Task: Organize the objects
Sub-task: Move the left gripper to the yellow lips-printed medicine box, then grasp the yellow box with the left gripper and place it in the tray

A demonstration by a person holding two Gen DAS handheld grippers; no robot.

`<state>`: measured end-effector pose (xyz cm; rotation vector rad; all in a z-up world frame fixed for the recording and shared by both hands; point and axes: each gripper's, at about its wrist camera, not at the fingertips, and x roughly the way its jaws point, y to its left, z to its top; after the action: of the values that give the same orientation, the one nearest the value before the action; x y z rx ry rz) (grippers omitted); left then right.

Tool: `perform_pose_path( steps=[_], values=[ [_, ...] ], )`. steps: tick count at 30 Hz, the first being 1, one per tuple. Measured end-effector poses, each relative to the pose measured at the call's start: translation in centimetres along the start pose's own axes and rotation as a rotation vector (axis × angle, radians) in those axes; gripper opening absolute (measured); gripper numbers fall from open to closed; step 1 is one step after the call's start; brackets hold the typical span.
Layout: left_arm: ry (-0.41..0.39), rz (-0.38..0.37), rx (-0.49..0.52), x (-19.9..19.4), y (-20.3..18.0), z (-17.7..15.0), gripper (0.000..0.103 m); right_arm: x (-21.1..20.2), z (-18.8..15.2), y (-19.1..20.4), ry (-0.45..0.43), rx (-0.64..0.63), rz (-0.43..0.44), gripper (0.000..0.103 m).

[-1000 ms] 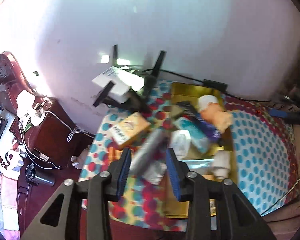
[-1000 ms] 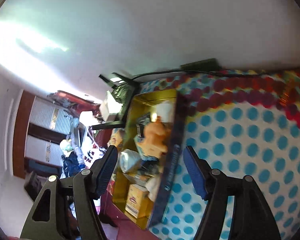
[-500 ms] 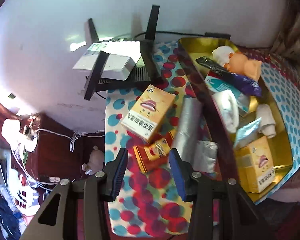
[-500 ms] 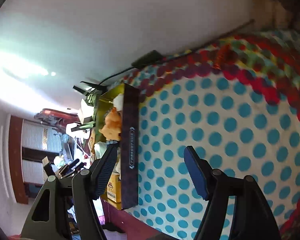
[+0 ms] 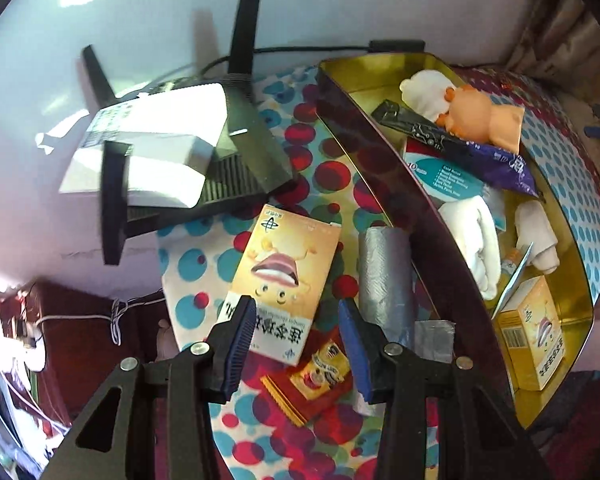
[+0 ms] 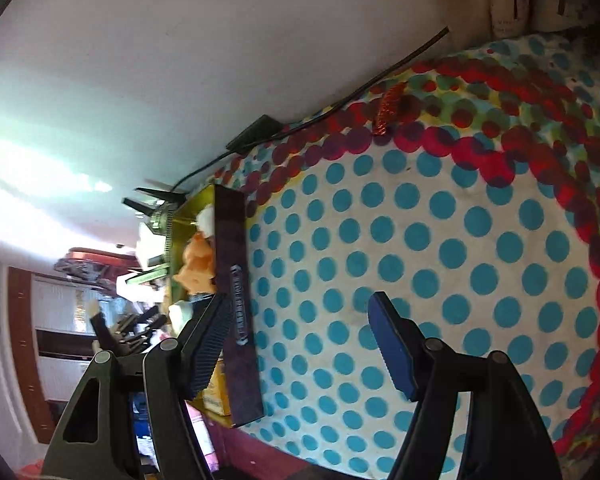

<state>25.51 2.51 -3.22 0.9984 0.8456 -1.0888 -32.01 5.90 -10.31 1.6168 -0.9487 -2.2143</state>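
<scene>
Polka-dot cloth (image 5: 204,264) covers the desk, and on it lies a yellow carton (image 5: 288,268) printed with a cartoon mouth, flat and face up beside a grey foil roll (image 5: 386,276). A red and yellow sachet (image 5: 316,376) sits partly under the carton's near edge. The left gripper (image 5: 296,344) hangs over the carton's near end; its jaws have just been opening and stand apart, touching nothing, with the carton's end and the sachet showing between them. To the right stands a gold-lined tin (image 5: 580,280), holding an orange toy figure (image 5: 476,116), a purple wrapper (image 5: 504,164), rolled white cloth (image 5: 476,240) and a second yellow carton (image 5: 536,340). A black router (image 5: 240,148) carrying a white box (image 5: 156,148) rests by the wall. The right gripper (image 6: 300,340) hovers over bare blue-dotted cloth just beside the tin's dark outer wall (image 6: 240,300), its jaws wide apart and empty.
</scene>
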Motion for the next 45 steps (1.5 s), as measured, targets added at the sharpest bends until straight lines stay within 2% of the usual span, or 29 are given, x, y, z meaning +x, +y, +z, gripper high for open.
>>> perform_pose_path(
  steps=[6,10,13,14,16,17,19,21,25,27,28,29,31,34,37,40,42,43,45],
  values=[
    [-0.018,-0.02,-0.028,0.5,1.8,1.1,0.045,-0.1,3.2,0.1,-0.016,-0.05,-0.116,0.069],
    [0.001,-0.061,-0.028,0.6,2.0,1.4,0.051,-0.4,4.5,0.1,-0.022,-0.052,-0.13,0.071],
    [0.045,0.022,0.015,0.7,1.5,1.7,0.051,-0.5,4.7,0.4,-0.029,-0.063,-0.138,0.074],
    [0.05,-0.004,0.015,0.8,1.6,1.7,0.052,-0.5,4.8,0.5,-0.029,-0.064,-0.138,0.075],
    [0.055,-0.035,0.009,1.0,1.7,1.8,0.064,-0.4,4.8,0.4,-0.025,-0.058,-0.132,0.076],
    [0.061,-0.028,0.022,1.1,1.5,1.9,0.065,-0.3,4.8,0.3,-0.023,-0.054,-0.134,0.076],
    [0.076,0.001,0.054,1.3,0.9,1.9,0.066,0.1,4.8,0.2,-0.011,-0.047,-0.132,0.076],
    [0.067,-0.002,0.075,1.4,0.5,2.0,0.066,0.1,4.8,0.3,-0.01,-0.046,-0.125,0.077],
    [0.07,-0.011,0.047,2.0,1.6,2.2,0.066,0.0,4.7,0.6,-0.009,-0.054,-0.114,0.077],
    [0.11,-0.095,0.031,2.9,1.8,2.1,0.066,0.0,4.7,0.8,-0.006,-0.062,-0.12,0.077],
    [0.132,-0.108,0.044,3.4,1.7,2.0,0.067,0.0,4.7,0.8,-0.007,-0.065,-0.121,0.077],
    [0.173,-0.082,0.074,4.4,1.3,1.8,0.067,-0.1,4.7,0.8,-0.008,-0.066,-0.122,0.077],
    [0.155,-0.052,0.113,4.4,0.6,1.6,0.069,-0.1,4.8,0.8,-0.011,-0.063,-0.128,0.077],
    [0.129,-0.074,0.09,4.4,0.7,1.5,0.069,-0.1,5.4,0.4,-0.028,-0.063,-0.139,0.077],
    [0.094,-0.111,0.04,4.1,1.7,1.1,0.068,0.3,6.8,-0.2,-0.059,-0.094,-0.189,0.077],
    [0.071,-0.131,0.003,3.9,2.3,0.7,0.068,1.6,8.7,-0.4,-0.051,-0.195,-0.317,0.076],
    [0.06,-0.142,-0.028,3.8,2.7,0.4,0.065,2.8,9.5,-0.2,-0.021,-0.283,-0.394,0.076],
    [0.054,-0.141,-0.044,3.7,2.9,0.3,0.06,3.3,9.9,-0.2,0.0,-0.325,-0.411,0.076],
    [0.033,-0.13,-0.08,3.2,3.4,-0.2,0.059,4.7,10.6,0.0,0.05,-0.401,-0.418,0.077]
  ],
)
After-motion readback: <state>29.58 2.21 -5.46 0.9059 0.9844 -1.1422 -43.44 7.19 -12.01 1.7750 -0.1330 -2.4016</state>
